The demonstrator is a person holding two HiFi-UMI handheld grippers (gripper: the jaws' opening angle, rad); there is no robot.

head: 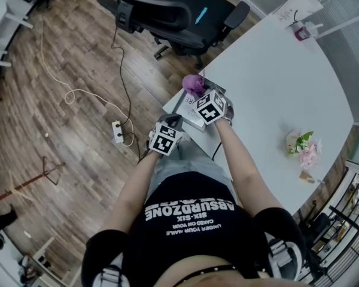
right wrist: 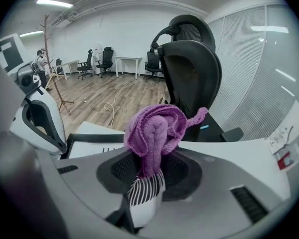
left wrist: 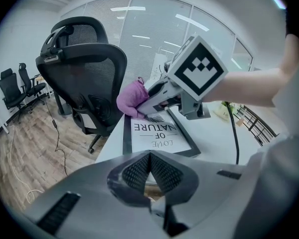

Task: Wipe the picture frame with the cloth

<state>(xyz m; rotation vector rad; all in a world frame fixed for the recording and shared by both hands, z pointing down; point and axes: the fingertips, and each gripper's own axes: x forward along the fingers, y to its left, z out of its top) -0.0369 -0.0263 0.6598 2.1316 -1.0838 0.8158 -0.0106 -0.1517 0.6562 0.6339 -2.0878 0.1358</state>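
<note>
The picture frame (head: 190, 113) lies flat at the near corner of the white table (head: 275, 82); its black border and "LOVE OF NATURE" print show in the left gripper view (left wrist: 157, 133). My right gripper (head: 197, 93) is over the frame's far end, shut on a bunched purple cloth (right wrist: 157, 131), which presses down on the print (left wrist: 132, 97). My left gripper (head: 175, 123) hovers at the frame's near edge, and its jaws (left wrist: 150, 156) are shut with nothing visible between them. The left gripper's white body (right wrist: 35, 118) shows beside the frame.
A black office chair (head: 179, 14) stands just past the table corner. A power strip (head: 118, 131) with cables lies on the wood floor to the left. A small flower arrangement (head: 302, 145) sits on the table to the right, and a white bag (head: 299, 8) sits at the far corner.
</note>
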